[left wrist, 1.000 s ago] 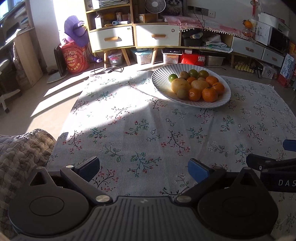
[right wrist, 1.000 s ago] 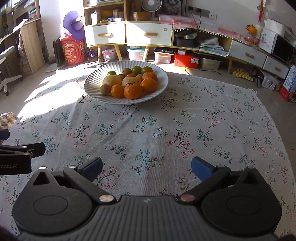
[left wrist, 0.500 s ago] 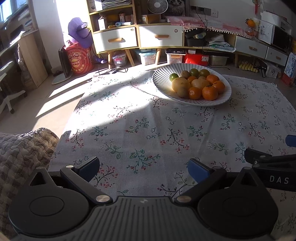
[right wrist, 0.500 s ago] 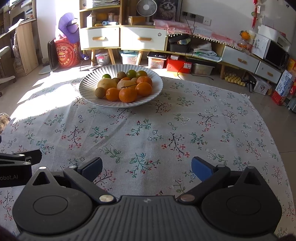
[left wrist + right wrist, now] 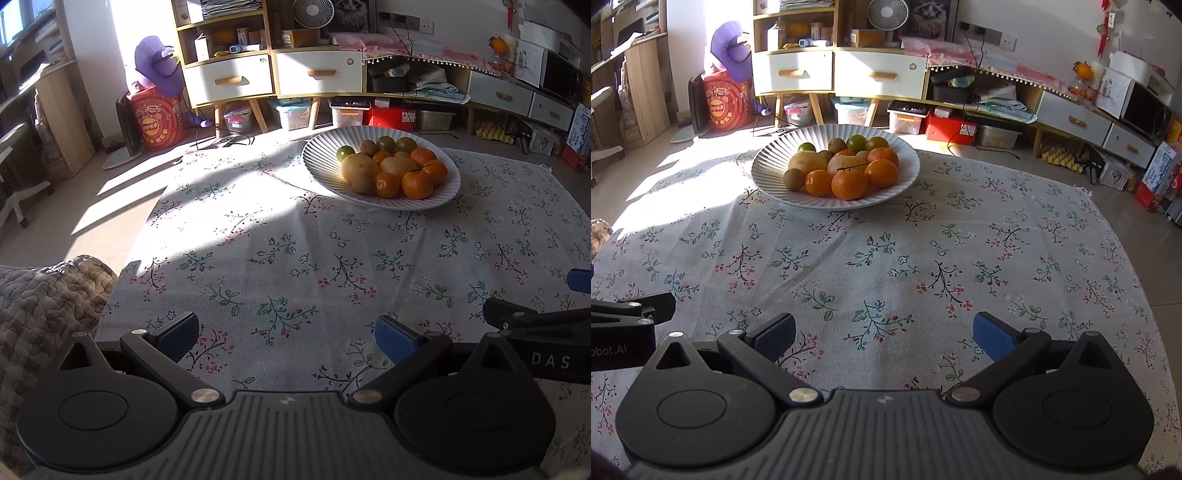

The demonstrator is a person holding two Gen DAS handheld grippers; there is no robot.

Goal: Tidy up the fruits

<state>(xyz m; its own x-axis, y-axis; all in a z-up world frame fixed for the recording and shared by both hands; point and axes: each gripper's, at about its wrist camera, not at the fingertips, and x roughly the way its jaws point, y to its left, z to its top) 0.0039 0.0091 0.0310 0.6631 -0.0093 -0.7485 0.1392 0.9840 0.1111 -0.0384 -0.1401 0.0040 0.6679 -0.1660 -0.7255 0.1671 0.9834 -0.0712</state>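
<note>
A white ribbed plate point(image 5: 321, 162) point(image 5: 768, 177) sits at the far side of a floral tablecloth point(image 5: 277, 258) point(image 5: 886, 266). It holds a heap of fruit: several oranges point(image 5: 417, 183) point(image 5: 849, 183), green limes point(image 5: 346, 151) point(image 5: 857, 142), brown kiwis point(image 5: 362, 181) point(image 5: 793, 179) and pale yellow fruit point(image 5: 359, 167) point(image 5: 807, 162). My left gripper point(image 5: 286, 334) hovers open over the near cloth with nothing between its blue pads. My right gripper point(image 5: 884, 334) is likewise open and holds nothing, well short of the plate. Each gripper shows at the edge of the other's view.
A quilted cushion point(image 5: 44, 295) lies at the table's near left corner. Beyond the table stand white drawer cabinets point(image 5: 842, 74), storage boxes point(image 5: 945, 123), a red drum point(image 5: 159, 120) and a chair base point(image 5: 22, 199) on the floor.
Both grippers have risen and pulled back slightly, so the plate looks a little farther off. Jaws stay open; the fruit has not moved.
</note>
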